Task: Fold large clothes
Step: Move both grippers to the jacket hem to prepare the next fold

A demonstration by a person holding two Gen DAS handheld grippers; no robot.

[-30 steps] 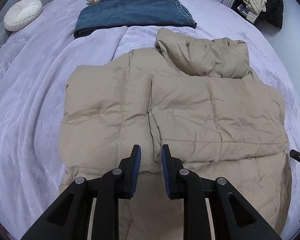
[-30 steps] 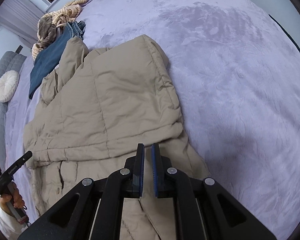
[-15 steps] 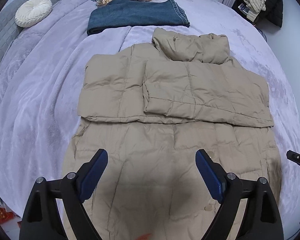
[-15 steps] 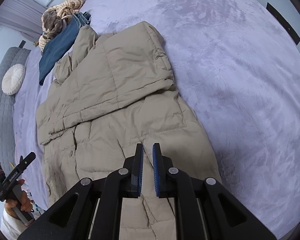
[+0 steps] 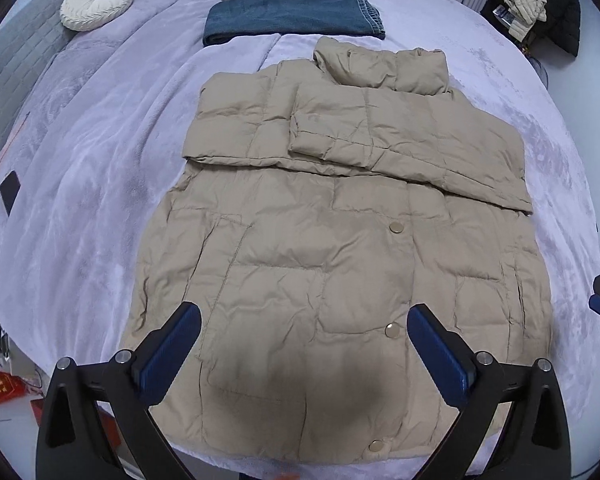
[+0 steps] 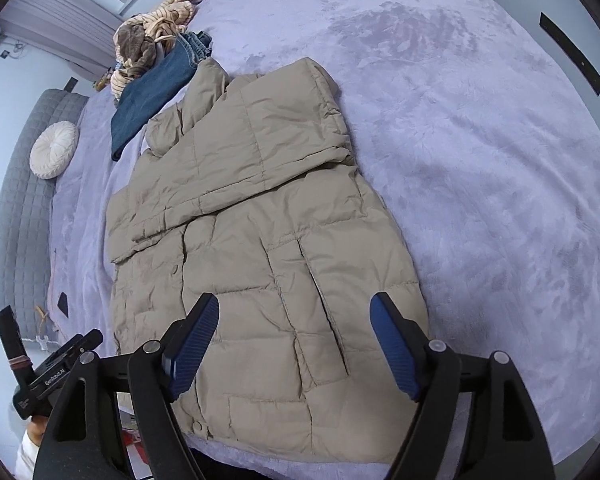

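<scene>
The beige padded jacket (image 5: 332,264) is spread on the bed (image 5: 100,184), sleeves folded across. Both jaws have just been opened wide, nothing between them. The hem at the near edge must be gripped next, probably.

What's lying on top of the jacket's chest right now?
Both sleeves are folded across the upper part of the tan puffer jacket, one overlapping the other. They cover the chest, so any snaps or front closure beneath cannot be seen; lower snaps stay exposed.
</scene>
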